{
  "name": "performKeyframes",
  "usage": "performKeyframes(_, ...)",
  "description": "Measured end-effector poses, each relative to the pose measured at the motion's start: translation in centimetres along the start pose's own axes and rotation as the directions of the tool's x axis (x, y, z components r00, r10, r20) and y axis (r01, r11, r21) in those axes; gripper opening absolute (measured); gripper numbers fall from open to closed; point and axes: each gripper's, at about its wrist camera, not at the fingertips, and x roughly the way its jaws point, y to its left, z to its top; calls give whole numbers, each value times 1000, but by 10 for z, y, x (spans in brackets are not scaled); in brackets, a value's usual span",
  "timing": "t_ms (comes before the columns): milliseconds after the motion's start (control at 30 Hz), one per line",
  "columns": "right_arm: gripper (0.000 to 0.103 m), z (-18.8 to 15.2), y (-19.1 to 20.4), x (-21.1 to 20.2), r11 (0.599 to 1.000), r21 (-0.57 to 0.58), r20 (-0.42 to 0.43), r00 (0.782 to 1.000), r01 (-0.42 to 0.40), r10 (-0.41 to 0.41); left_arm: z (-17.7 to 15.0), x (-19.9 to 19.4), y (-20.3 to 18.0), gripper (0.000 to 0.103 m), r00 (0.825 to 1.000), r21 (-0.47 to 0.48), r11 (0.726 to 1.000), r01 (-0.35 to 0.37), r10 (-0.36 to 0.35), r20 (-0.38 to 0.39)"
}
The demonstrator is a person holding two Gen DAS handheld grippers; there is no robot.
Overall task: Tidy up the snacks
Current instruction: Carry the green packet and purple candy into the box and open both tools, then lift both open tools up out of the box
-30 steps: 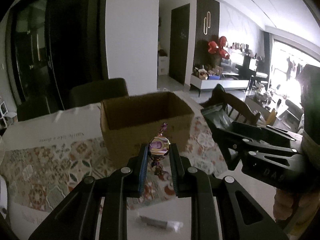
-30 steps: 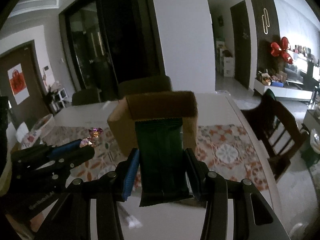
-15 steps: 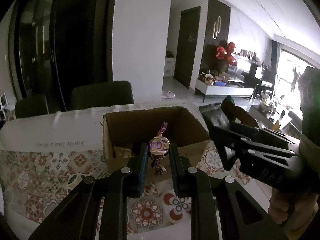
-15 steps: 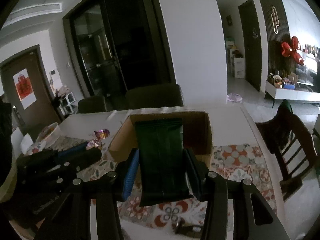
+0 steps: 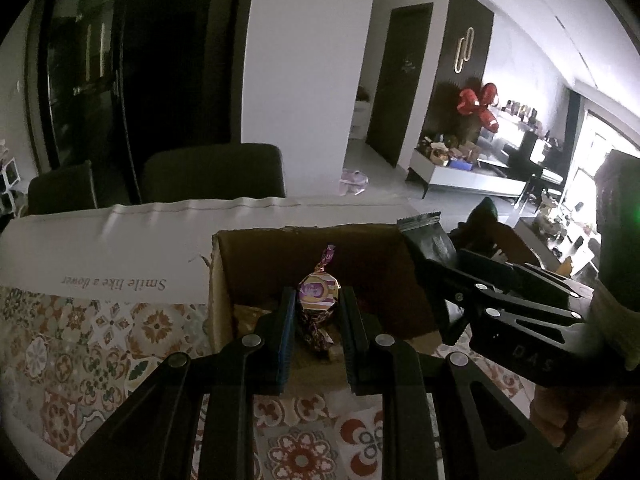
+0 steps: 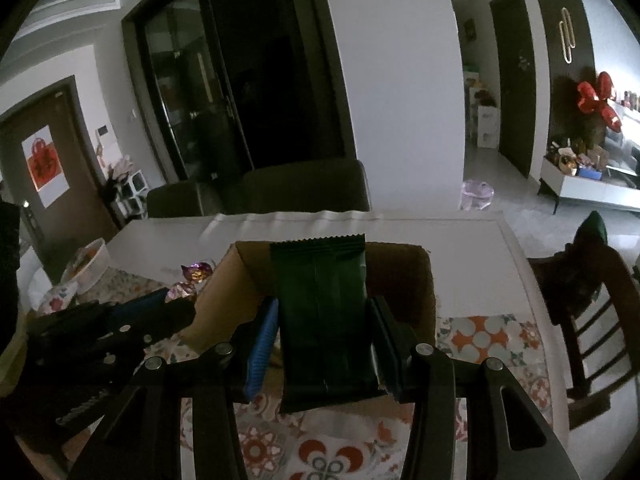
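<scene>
Landmark: cardboard box (image 5: 320, 280), open-topped, standing on patterned worktop (image 5: 100, 340).
Left claw (image 5: 318, 320): narrow, clamped on wrapped candy (image 5: 317, 300); poised above near wall of box, over the opening.
Right claw (image 6: 324, 344): held at medium width, gripping green snack packet (image 6: 324, 312) by both long edges; poised at near wall of box, packet tip projecting over the opening.
Candy handling: judged light and firm at the core; foil wrapper likely slippery, twisted ends soft. Best hold across the round body, as at present, not on the twists.
Packet handling: judged light, film pliable and crushable, contents possibly brittle. Best hold at mid-length on the side edges, with gentle pressure only.
Box contents: some wrapped items visible at bottom, near left inner corner; identity unclear.
Other snacks: further foil candies (image 6: 196, 274) left of box in right wrist view, beside left claw; whether loose or held cannot be told.
Step in hand: probably release of both items into box.
</scene>
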Motion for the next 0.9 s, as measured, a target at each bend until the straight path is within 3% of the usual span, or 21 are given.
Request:
performKeyframes(233,47,6,-4,30,1000,-19,-45,999,-12,11,8,31,12,22,999,-36,999,-21,19,-49)
performKeyframes(300,49,7,-8,34,1000,-19,-54,999,2,-3,7,35,14,29,998,-43,999,-33,31,-55)
performKeyframes(367,69,7,-10,35,1000,-19,-49,999,9,-10,4,31,13,39,998,-37,998,-44,42,-36)
performKeyframes(400,71,5,-11,33,1000,-20,-29,999,19,-20,3,29,12,40,998,-30,998,-57,56,-31)
performKeyframes(667,71,-4,-8,14,999,-41,9,999,34,-34,-12,-5,-1,52,993,-17,994,-112,112,30)
performKeyframes(900,71,-21,-2,-9,996,-80,14,1000,28,-27,-32,-37,-10,61,975,-18,979,-202,203,90)
